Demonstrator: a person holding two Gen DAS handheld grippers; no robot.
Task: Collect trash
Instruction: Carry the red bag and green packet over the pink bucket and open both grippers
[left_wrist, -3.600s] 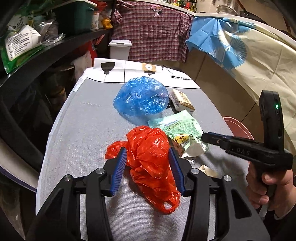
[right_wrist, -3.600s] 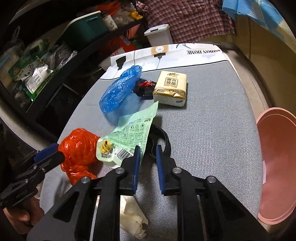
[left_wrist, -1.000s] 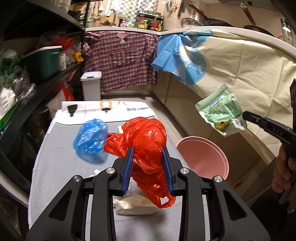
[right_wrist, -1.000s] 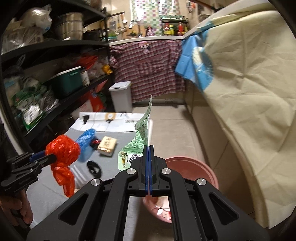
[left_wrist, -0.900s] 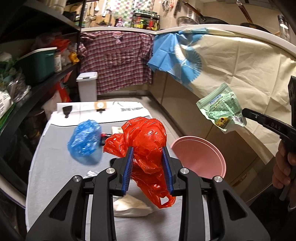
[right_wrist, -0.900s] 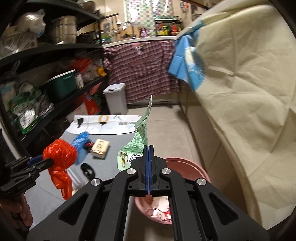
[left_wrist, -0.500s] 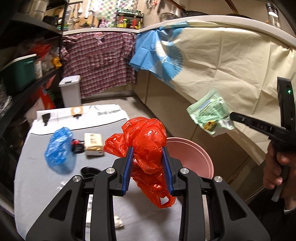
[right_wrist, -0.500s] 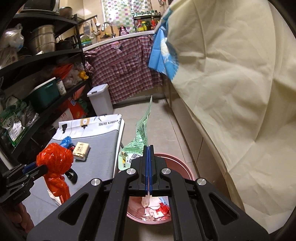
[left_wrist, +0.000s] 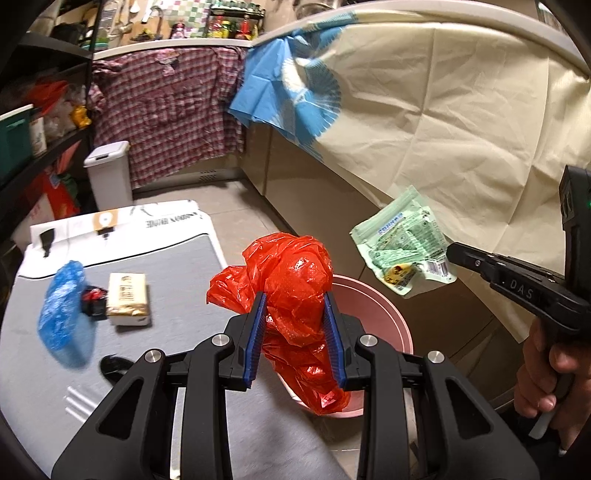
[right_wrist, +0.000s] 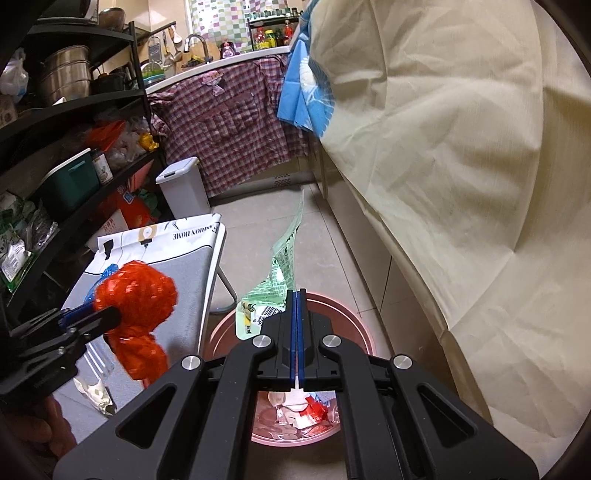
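My left gripper (left_wrist: 295, 306) is shut on a crumpled red plastic bag (left_wrist: 291, 280) and holds it in the air over the near rim of a pink bin (left_wrist: 384, 314); the bag also shows in the right wrist view (right_wrist: 135, 295). My right gripper (right_wrist: 296, 295) is shut on a green snack wrapper (right_wrist: 284, 266) and holds it above the pink bin (right_wrist: 354, 325), which has trash inside. The wrapper shows in the left wrist view (left_wrist: 404, 245).
A grey ironing board (left_wrist: 166, 258) carries a blue plastic bag (left_wrist: 62, 321), a tissue pack (left_wrist: 127, 299), a small red-black item (left_wrist: 92, 299) and a black ring (left_wrist: 114, 365). A white lidded bin (left_wrist: 109, 173) stands behind. Cream cloth (right_wrist: 461, 184) hangs on the right.
Both grippers have swung right from the board toward the pink bin, carrying the red bag and the green wrapper. The bin now lies directly below both.
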